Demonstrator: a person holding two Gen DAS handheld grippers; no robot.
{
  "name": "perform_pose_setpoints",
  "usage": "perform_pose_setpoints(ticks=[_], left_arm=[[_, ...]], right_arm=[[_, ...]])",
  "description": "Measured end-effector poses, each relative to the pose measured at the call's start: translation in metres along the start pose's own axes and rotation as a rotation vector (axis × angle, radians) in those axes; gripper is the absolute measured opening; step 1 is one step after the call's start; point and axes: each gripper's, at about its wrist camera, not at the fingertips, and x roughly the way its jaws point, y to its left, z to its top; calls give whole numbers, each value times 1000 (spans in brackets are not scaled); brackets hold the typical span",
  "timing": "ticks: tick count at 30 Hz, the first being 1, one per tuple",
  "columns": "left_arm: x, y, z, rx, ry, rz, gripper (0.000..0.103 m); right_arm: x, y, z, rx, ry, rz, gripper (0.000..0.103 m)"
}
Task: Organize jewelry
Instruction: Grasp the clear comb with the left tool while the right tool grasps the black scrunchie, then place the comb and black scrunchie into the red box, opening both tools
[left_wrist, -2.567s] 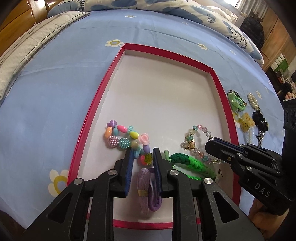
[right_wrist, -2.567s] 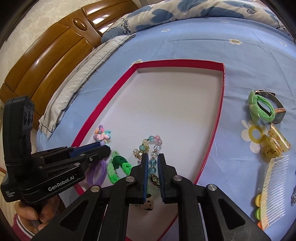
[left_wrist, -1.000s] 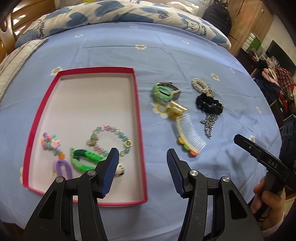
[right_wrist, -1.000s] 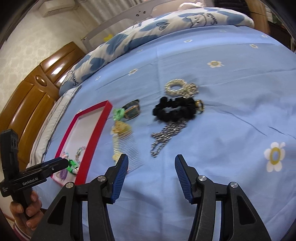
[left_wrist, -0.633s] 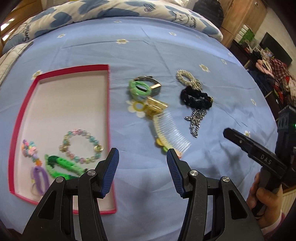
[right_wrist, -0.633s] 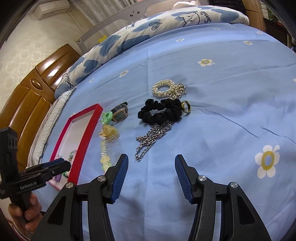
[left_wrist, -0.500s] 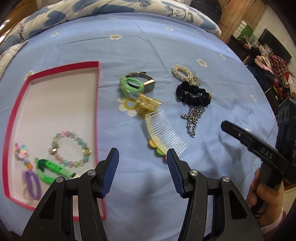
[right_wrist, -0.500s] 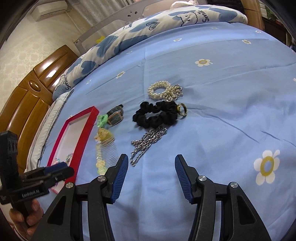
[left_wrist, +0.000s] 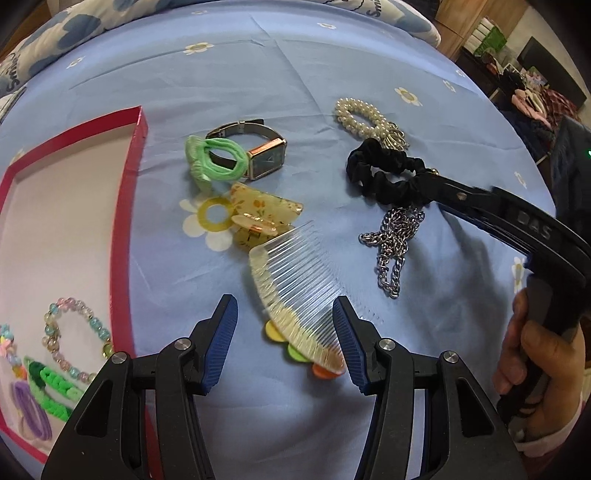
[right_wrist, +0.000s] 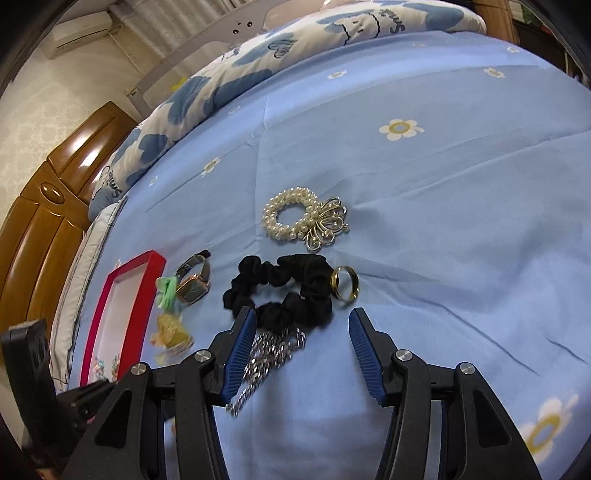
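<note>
Comb (left_wrist: 295, 291) lies on the bedspread (left_wrist: 258, 96) between our left gripper (left_wrist: 284, 325) jaws, spread and empty; right gripper (right_wrist: 299, 350), likewise spread, hovers over the black scrunchie (right_wrist: 280, 291). We should pinch the comb's spine, not its teeth.

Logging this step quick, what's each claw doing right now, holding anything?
Left claw: open, empty, over the clear comb.
Right claw: open, empty, near the black scrunchie.

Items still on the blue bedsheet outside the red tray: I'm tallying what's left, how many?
7: green hair tie, watch, yellow claw clip, clear comb, pearl bracelet, black scrunchie, silver chain. Gold ring makes 8.
</note>
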Motion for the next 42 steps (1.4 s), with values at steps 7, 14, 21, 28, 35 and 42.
perform_pose_setpoints(ticks=[7, 14, 21, 28, 35, 42], left_arm=[[1, -1, 1, 23, -20, 0, 22], [-12, 5, 0, 9, -59, -49, 9], [-33, 4, -4, 10, -103, -64, 5], [-61, 14, -12, -19, -147, -78, 4], [-89, 35, -20, -71, -199, -82, 4], [-105, 73, -34, -156, -224, -54, 4]], right_arm=[[15, -1, 0, -1, -6, -25, 30], [1, -3, -3, 17, -42, 0, 9], [-33, 5, -7, 6, -105, 38, 8], [-65, 19, -12, -5, -152, 113, 8], [-73, 43, -20, -36, -148, 180, 8], [-65, 75, -33, -82, -108, 238, 8]])
